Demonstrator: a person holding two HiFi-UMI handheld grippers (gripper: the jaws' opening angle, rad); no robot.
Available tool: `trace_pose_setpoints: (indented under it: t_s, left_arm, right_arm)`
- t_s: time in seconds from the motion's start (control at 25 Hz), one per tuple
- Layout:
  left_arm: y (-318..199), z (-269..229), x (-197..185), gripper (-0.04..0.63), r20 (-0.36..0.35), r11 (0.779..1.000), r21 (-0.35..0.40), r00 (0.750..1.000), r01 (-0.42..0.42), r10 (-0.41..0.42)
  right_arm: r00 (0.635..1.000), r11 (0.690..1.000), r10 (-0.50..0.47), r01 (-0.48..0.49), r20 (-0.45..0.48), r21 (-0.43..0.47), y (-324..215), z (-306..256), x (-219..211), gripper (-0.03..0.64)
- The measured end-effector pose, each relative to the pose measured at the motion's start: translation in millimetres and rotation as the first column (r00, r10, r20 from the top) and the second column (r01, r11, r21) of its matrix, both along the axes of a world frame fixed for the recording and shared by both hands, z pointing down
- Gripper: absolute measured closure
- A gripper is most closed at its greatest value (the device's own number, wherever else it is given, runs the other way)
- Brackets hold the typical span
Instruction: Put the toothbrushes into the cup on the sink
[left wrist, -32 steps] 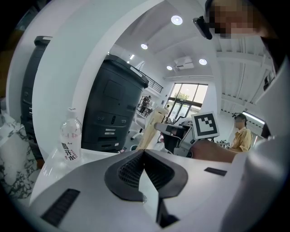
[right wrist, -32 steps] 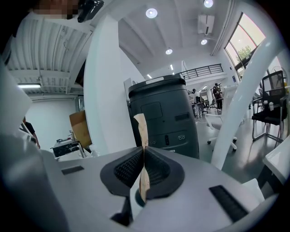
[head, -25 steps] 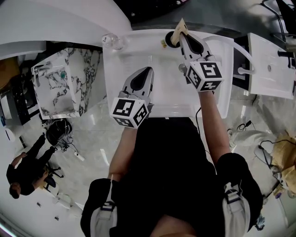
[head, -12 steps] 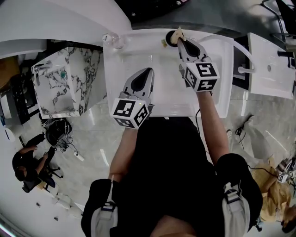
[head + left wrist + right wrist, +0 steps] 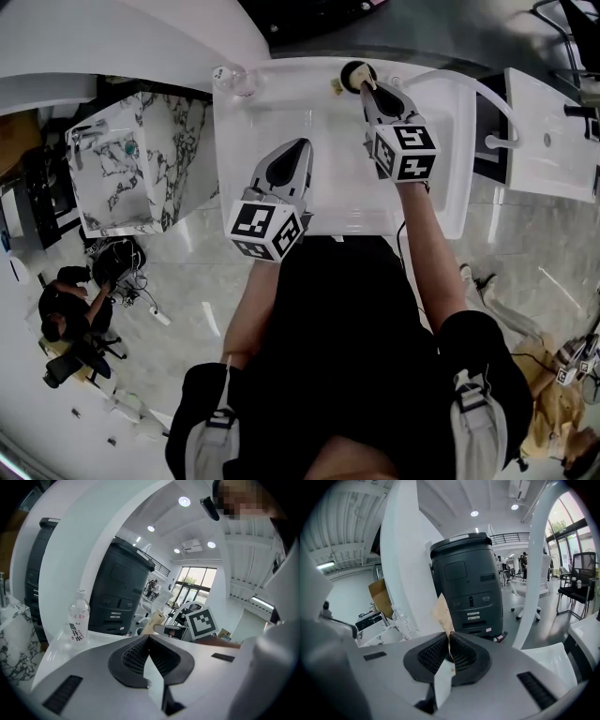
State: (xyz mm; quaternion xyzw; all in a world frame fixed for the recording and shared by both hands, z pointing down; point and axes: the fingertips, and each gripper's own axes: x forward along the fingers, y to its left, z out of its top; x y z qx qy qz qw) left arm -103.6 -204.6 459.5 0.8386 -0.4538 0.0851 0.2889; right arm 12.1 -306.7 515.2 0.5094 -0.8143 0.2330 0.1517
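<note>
While L gripper [image 5: 149, 637] jaws closed empty, R gripper [image 5: 449, 645] jaws pinch toothbrush [image 5: 442, 613] at cup [image 5: 353, 70].

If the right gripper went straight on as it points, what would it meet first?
Likely the cup: the right gripper, shut on a wrapped toothbrush, points at it from close by, though height is unclear.

My head camera sits above the person, looking steeply down on the white sink [image 5: 281, 112], wide enough to take in the left tool [image 5: 298, 145], the right tool [image 5: 364, 89] and the floor. Each tool's camera rides close behind its own jaws, facing level across the room, the right one past its clamped toothbrush [image 5: 442, 613]. Both catch the same dark grey unit [image 5: 119, 592]; left and head views share the water bottle [image 5: 78, 620].
</note>
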Motion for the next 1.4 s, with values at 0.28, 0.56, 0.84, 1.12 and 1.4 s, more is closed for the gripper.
trace_pose_setpoints:
  t_s: [0.28, 0.56, 0.84, 1.12, 1.4]
  left_arm:
    - [0.5, 2.0, -4.6, 0.581, -0.002, 1.000, -0.005, 1.000, 0.007, -0.007]
    - [0.1, 1.4, -10.7, 0.581, 0.003, 1.000, -0.004, 1.000, 0.009, -0.009]
    - [1.2, 2.3, -13.0, 0.581, 0.004, 1.000, -0.010, 1.000, 0.010, -0.010]
    - [1.1, 2.9, -17.0, 0.581, 0.007, 1.000, -0.010, 1.000, 0.016, -0.016]
    - [0.0, 1.5, -17.7, 0.581, 0.008, 1.000, -0.006, 1.000, 0.015, -0.015]
  right_arm:
    - [1.000, 1.000, 0.001, -0.002, -0.012, -0.023, 0.5, 9.7, -2.0, 0.583]
    - [1.000, 0.999, 0.010, -0.011, -0.021, -0.040, 1.9, 15.9, -3.5, 0.583]
    - [0.999, 0.998, 0.014, -0.016, -0.032, -0.066, 2.3, 22.4, -3.2, 0.583]
    - [1.000, 0.997, 0.010, -0.012, -0.028, -0.074, 2.4, 24.8, -6.1, 0.583]
    - [1.000, 0.997, -0.002, 0.001, -0.016, -0.071, 3.2, 24.0, -10.1, 0.580]
